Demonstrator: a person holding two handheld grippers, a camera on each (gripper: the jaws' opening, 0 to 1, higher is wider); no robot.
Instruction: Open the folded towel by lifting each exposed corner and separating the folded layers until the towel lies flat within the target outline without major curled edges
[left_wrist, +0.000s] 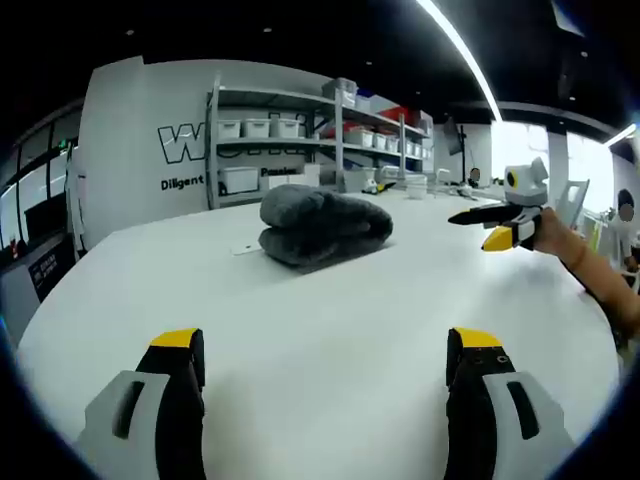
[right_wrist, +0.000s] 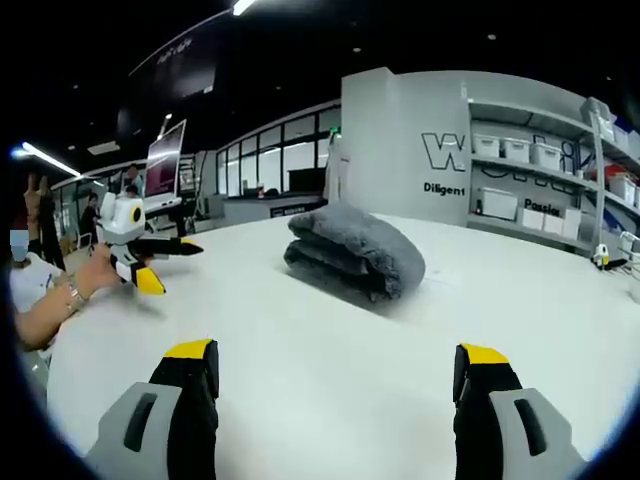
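While the grey towel (left_wrist: 322, 226) sits folded in a thick bundle mid-way across the white table (left_wrist: 330, 320), nothing of the task looks done yet: no corner lifted, no layers separated, and I can't make out any target outline. Left gripper (left_wrist: 326, 360) and right gripper (right_wrist: 338, 372) both hang w/ jaws spread wide and empty, well short of the towel, so every unfolding step is left. Count: 1 towel, 2 grippers, 1 table, plus shelving (left_wrist: 300, 140) w/ several bins behind.
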